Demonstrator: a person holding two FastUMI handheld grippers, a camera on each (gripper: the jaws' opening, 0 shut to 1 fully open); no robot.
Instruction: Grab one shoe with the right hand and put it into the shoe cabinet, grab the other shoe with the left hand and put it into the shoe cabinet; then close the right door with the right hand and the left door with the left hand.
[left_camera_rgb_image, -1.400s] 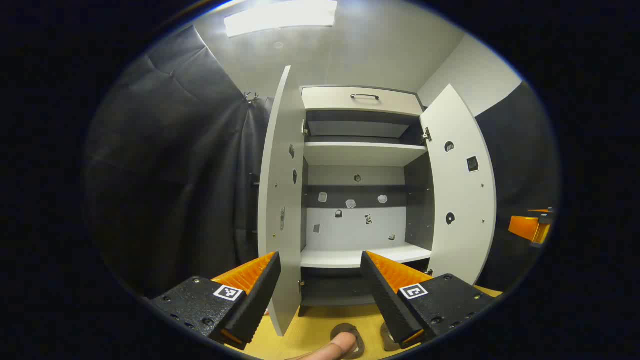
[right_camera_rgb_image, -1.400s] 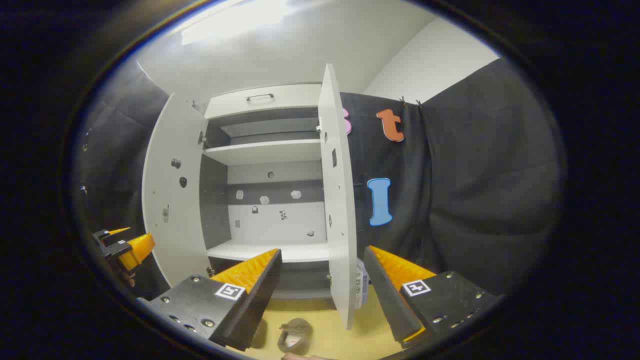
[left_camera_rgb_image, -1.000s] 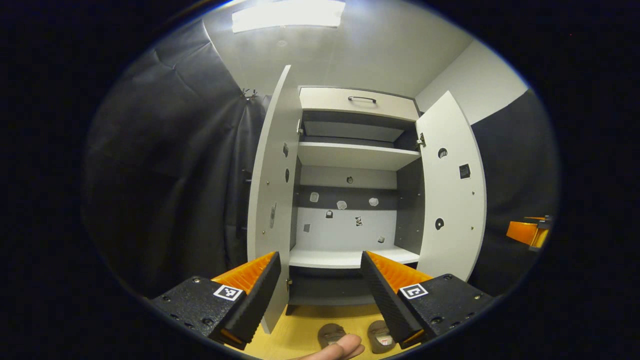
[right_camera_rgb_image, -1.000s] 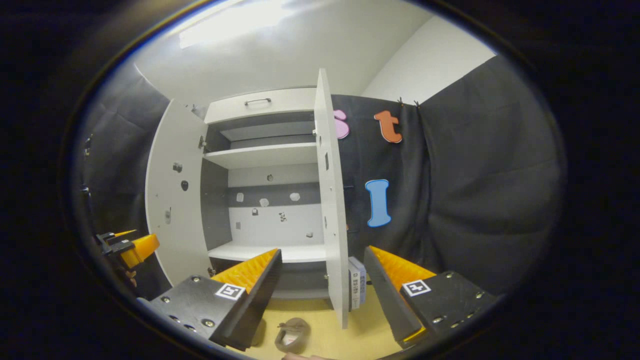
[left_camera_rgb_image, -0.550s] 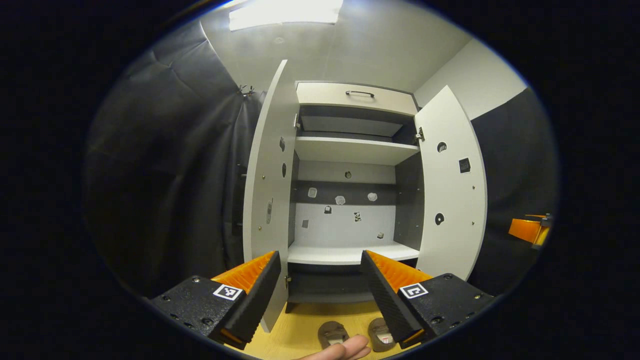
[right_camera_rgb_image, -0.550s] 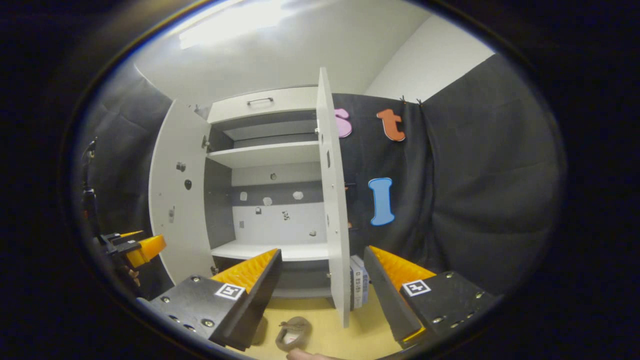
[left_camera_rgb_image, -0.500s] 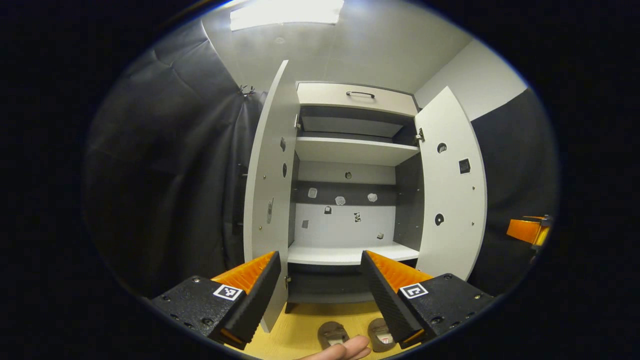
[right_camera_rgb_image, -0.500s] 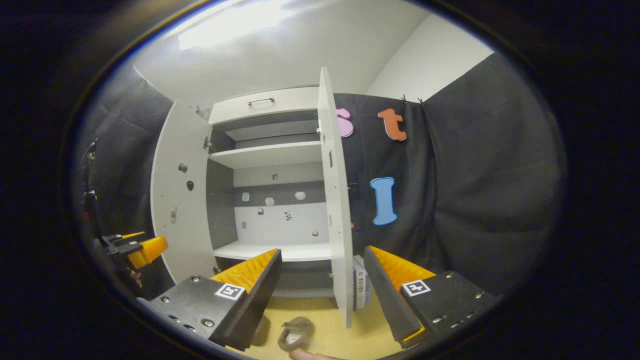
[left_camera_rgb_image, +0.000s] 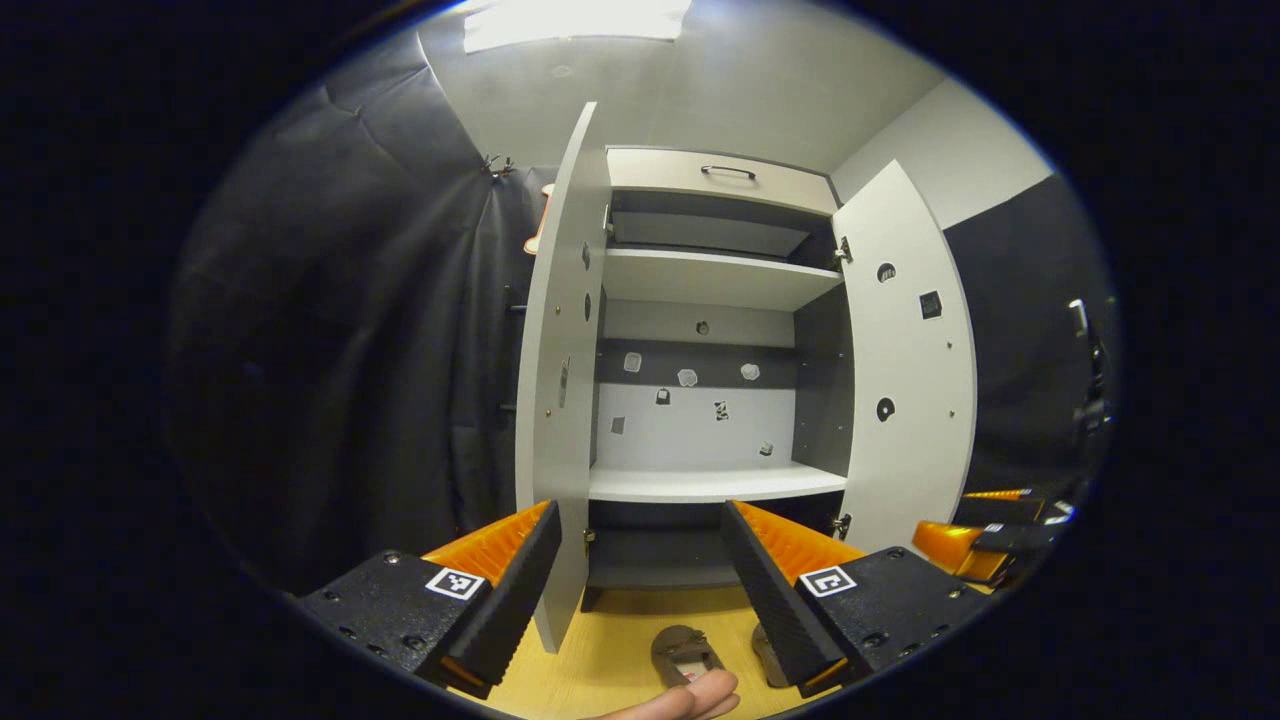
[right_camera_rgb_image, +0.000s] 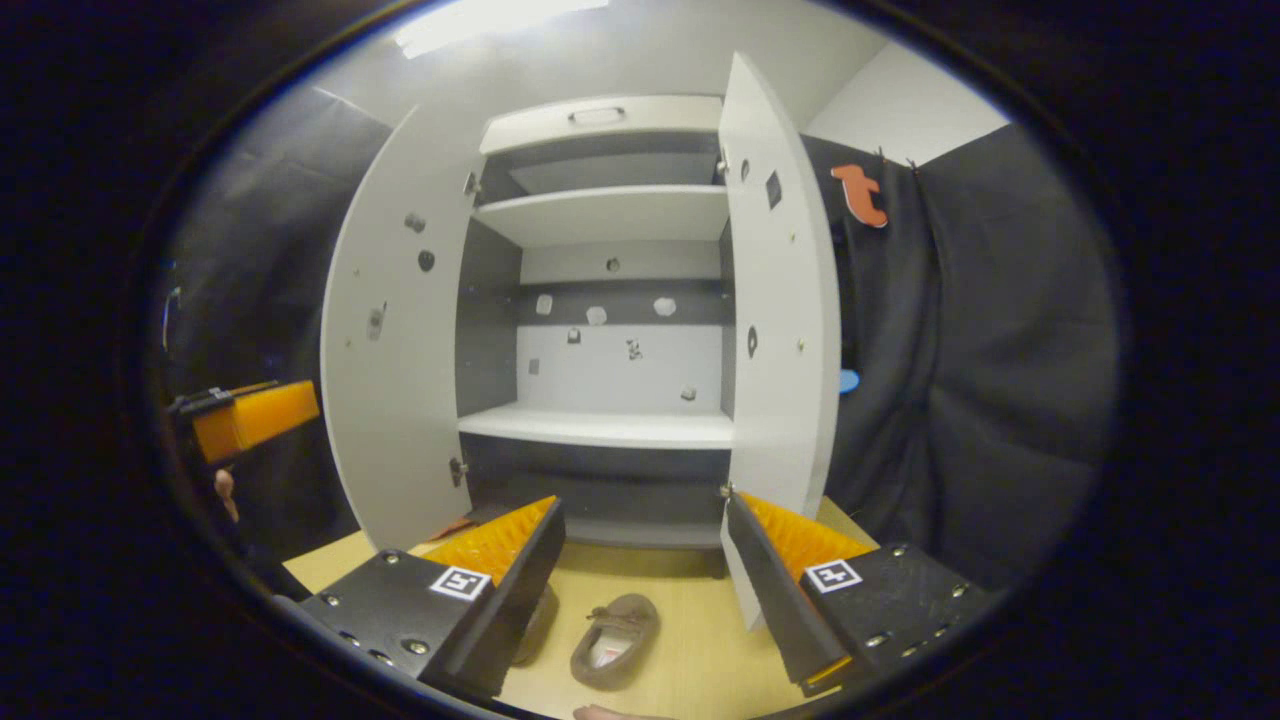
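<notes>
Both shoes (right_camera_rgb_image: 614, 640) sit on the tabletop (right_camera_rgb_image: 690, 660) right in front of the open shoe cabinet (right_camera_rgb_image: 600, 430), so I'd drop the right claw (right_camera_rgb_image: 640, 590), fingers wide apart and empty like the left claw (left_camera_rgb_image: 640, 590), straight over the nearer shoe's middle before squeezing.

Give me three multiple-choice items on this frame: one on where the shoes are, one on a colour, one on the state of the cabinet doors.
1. Where are the shoes?
A. on the floor in front of the cabinet
B. on the lower shelf
C. in the right tool

2. What colour is the floor?
A. grey
B. yellowish wood
C. white

3. How do the cabinet doors stand?
A. both shut
B. left shut only
C. both open

Key: 1 A, the brown shoes lie on the floor below the cabinet; 2 B, the boards show light yellow; 3 C, the left door and right door swing out, shelves exposed.
</notes>
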